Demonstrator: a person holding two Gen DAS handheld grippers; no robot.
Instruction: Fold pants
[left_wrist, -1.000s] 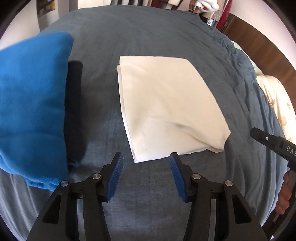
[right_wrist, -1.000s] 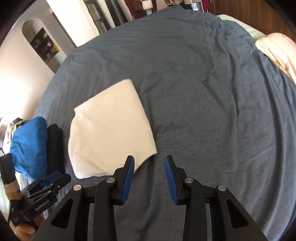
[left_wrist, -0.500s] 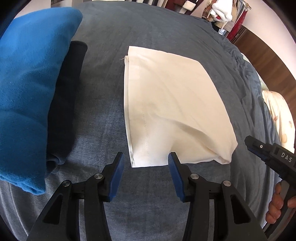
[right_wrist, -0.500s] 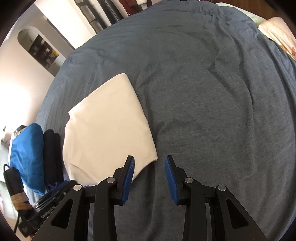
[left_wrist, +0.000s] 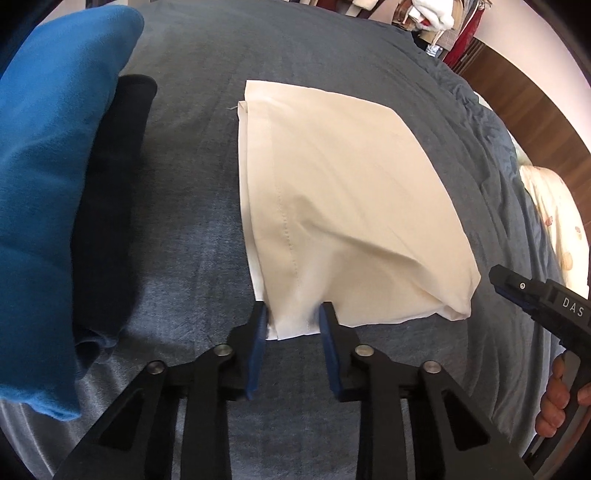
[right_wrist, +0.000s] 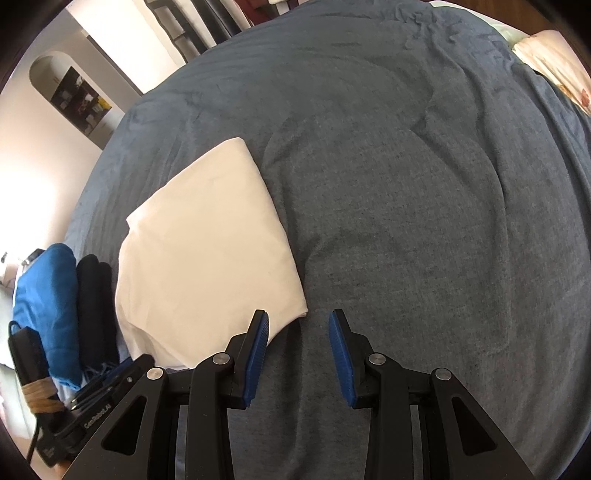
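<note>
Left claw (left_wrist: 291, 314) narrowly straddles the near corner of the folded cream pants (left_wrist: 343, 206) on the bed (left_wrist: 192, 184); right claw (right_wrist: 299, 321) wide, empty.

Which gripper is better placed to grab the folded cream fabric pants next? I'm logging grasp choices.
Left. The left gripper already straddles the near corner of the folded cream fabric pants, jaws open around it. The right gripper hangs open over bare blue-grey bedsheet beside them.

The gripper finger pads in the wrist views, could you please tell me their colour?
Blue, ribbed pads on black frames, clearest in the right wrist view.
</note>
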